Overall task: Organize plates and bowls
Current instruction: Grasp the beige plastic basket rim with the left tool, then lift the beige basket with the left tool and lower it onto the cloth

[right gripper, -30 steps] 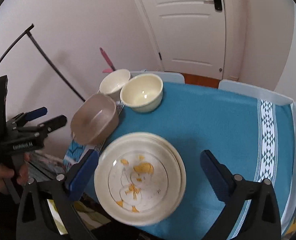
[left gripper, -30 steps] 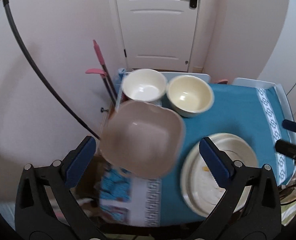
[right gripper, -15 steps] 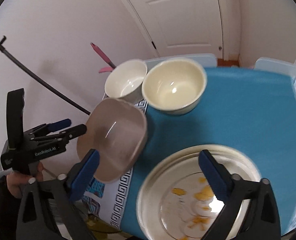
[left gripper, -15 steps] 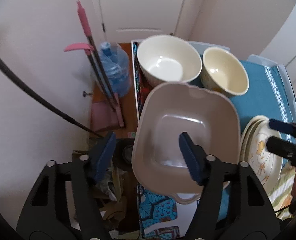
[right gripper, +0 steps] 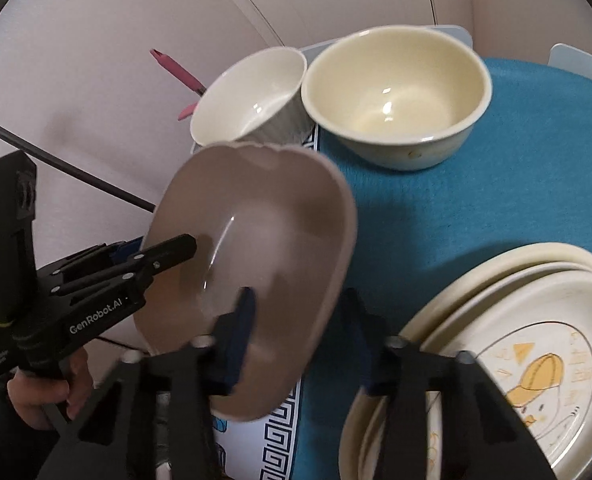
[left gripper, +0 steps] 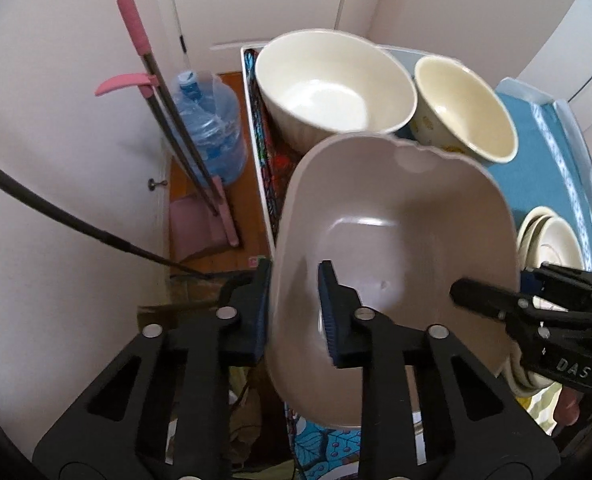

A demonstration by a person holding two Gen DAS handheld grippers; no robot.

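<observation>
Over on the far left you've got a pink mop (left gripper: 144, 80) and a blue water jug (left gripper: 208, 128) standing on the floor by the wall. Next comes your left gripper (left gripper: 294, 306), which has just been closing and is now pinched on the left wall of the brown bowl (left gripper: 395, 248), one pad outside, one inside. That bowl sits tilted at the left edge of the table (right gripper: 535, 184), overhanging it a bit. Your right gripper (right gripper: 297, 326) has also just been closing, and its jaws straddle the bowl's right rim, though it's too blurry to tell if the pads actually press on it. Behind the brown bowl are a white bowl (right gripper: 252, 96) and, just to its right, a cream bowl (right gripper: 395, 92). Farthest right there's a stack of plates (right gripper: 535, 344), the top one with a yellow cartoon print.
</observation>
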